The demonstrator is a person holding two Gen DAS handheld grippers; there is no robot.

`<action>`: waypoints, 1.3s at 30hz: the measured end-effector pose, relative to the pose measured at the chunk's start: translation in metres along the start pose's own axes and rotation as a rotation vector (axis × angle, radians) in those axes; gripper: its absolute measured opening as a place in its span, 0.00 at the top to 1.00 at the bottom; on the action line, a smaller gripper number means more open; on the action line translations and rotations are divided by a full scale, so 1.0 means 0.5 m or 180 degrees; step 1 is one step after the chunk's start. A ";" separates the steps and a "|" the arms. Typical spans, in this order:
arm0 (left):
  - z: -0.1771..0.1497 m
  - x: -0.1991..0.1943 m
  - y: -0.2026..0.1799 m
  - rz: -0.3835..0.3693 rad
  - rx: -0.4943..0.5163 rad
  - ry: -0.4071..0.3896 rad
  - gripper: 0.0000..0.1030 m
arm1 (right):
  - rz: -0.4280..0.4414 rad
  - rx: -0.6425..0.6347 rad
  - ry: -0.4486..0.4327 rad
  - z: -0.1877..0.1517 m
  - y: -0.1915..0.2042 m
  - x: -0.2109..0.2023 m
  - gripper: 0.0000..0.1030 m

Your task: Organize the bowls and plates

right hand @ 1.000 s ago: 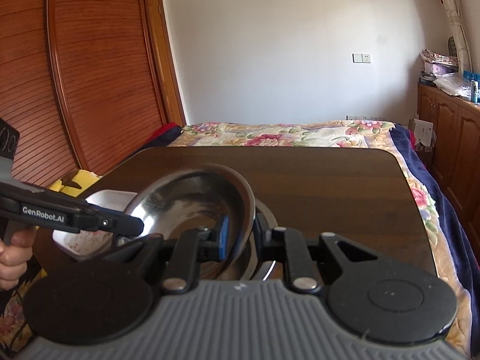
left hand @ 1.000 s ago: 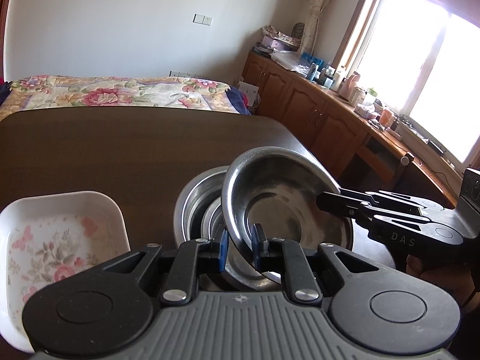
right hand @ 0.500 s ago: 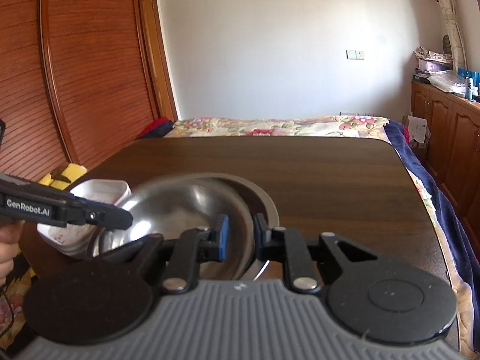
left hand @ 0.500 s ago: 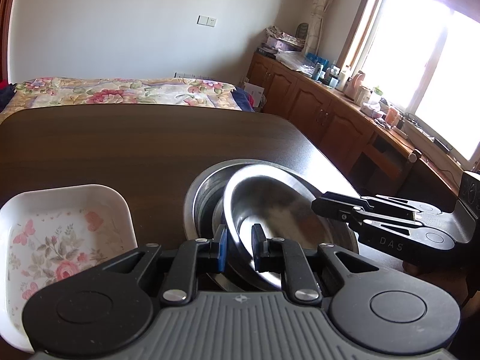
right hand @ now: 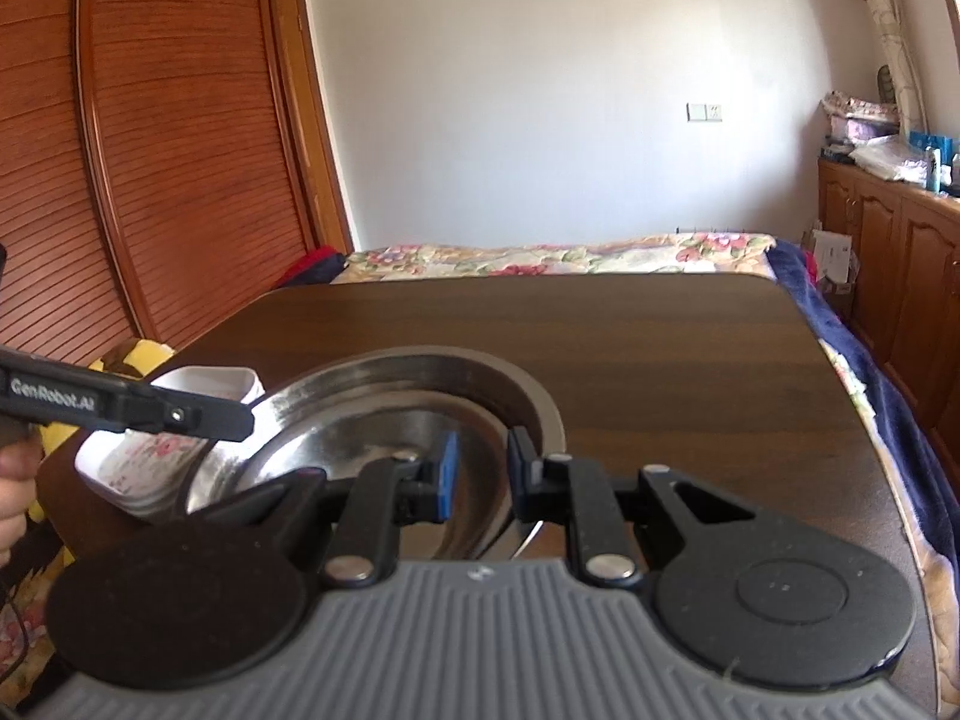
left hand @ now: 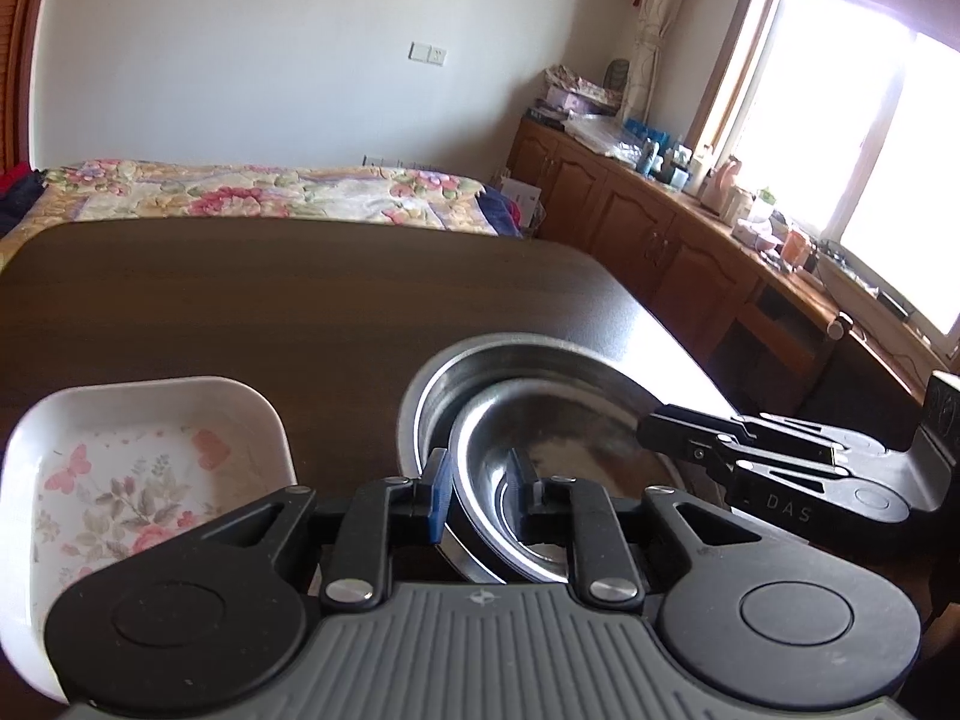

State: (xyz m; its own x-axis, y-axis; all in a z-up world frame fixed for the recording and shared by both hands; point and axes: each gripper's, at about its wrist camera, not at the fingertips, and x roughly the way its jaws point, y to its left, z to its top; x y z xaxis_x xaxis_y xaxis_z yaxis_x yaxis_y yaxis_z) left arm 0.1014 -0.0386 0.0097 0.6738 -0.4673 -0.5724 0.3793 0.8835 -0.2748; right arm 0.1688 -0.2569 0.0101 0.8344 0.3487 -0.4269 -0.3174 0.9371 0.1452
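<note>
Straddling the near rim of the small steel bowl (left hand: 540,468) at lower centre, the left gripper (left hand: 477,489) looks loosened, fingers apart. The right gripper (right hand: 480,474) likewise stands released at the opposite rim. The bowl sits nested in the bigger bowl (left hand: 456,366). Withdrawing carelessly could snag a rim, tipping it toward the flowered dish (left hand: 138,468) at left on the bench (left hand: 240,300).

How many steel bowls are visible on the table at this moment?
2. A smaller steel bowl sits nested inside the larger steel bowl near the table's front edge, between the left gripper and right gripper. More bowls could be hidden underneath it.
</note>
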 end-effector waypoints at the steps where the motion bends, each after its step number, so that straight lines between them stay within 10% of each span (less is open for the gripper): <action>1: 0.001 -0.007 -0.001 0.0010 0.0011 -0.0045 0.74 | -0.0030 -0.0014 -0.0053 0.000 0.002 -0.005 0.80; 14: -0.047 -0.030 -0.020 0.0455 0.0316 -0.0612 0.38 | -0.0312 -0.0059 -0.0410 -0.024 0.000 -0.015 0.78; 18: -0.065 -0.025 -0.017 0.0499 0.0325 -0.0712 0.28 | -0.0334 0.0012 -0.0401 -0.033 -0.012 -0.002 0.48; 26: -0.085 0.000 -0.023 0.0512 0.0346 -0.0707 0.28 | -0.0299 0.0126 -0.0322 -0.046 -0.017 0.024 0.46; 39: -0.105 0.028 -0.029 0.0410 0.0288 -0.0560 0.58 | -0.0263 0.0178 -0.0348 -0.062 -0.011 0.025 0.45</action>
State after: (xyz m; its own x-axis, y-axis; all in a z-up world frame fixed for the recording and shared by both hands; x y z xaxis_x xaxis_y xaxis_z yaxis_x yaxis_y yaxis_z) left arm 0.0719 -0.0560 -0.0348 0.8175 -0.3561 -0.4526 0.3329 0.9335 -0.1332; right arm 0.1672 -0.2583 -0.0236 0.9017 0.2669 -0.3401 -0.2225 0.9610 0.1643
